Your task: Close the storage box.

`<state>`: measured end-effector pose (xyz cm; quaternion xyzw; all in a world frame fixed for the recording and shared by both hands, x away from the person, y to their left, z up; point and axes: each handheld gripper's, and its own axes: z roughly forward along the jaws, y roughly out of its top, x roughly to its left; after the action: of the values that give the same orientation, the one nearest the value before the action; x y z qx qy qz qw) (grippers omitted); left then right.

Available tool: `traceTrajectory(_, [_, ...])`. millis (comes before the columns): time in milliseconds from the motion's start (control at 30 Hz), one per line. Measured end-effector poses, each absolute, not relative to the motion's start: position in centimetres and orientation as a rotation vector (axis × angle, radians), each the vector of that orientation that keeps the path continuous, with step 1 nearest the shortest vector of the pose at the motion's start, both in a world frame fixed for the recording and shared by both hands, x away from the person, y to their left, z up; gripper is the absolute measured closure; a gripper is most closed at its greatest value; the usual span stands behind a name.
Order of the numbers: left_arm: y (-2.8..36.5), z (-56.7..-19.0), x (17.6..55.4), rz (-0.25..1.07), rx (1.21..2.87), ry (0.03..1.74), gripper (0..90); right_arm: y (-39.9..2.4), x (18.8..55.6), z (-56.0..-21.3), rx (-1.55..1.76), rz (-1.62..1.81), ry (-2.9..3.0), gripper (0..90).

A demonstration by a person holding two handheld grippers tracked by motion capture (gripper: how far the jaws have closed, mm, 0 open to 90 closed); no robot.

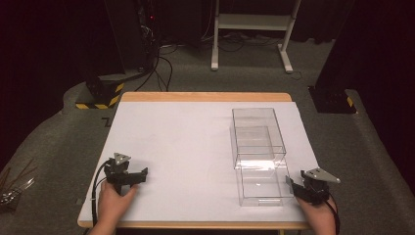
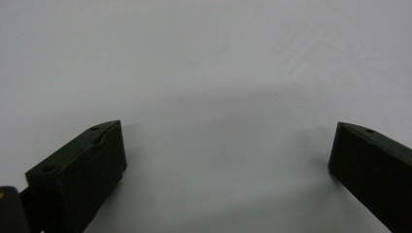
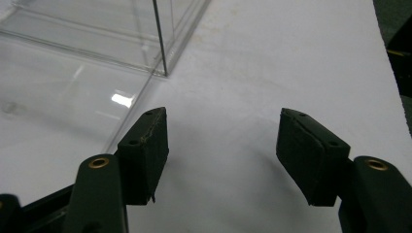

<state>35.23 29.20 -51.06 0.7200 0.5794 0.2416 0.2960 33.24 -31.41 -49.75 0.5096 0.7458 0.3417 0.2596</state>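
Two clear plastic boxes are seen on the white-topped bench (image 1: 186, 147) in the right half of the high view: a taller clear plastic box (image 1: 258, 133) right of centre, and a lower clear plastic box (image 1: 262, 188) set against its near side, toward the lower right of the frame. The right gripper (image 1: 289, 185) is held at the lower right of the frame, just beside the lower box's right wall; whether it touches cannot be told. In the right gripper view its black fingers (image 3: 145, 150) are spread apart with bare bench between them, and a box corner (image 3: 163, 73) lies at the upper left. The left gripper (image 1: 139, 175) is held at the lower left, well apart from both boxes, its fingers (image 2: 82, 174) wide apart over bare bench.
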Motion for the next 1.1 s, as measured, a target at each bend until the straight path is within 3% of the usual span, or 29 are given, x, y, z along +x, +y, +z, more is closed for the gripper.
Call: traceTrajectory(1100, [29.2, -51.1, 35.2, 0.646, 1.916, 1.539, 0.4, -32.0, 29.2, -45.1, 1.266, 1.125, 1.878, 35.7])
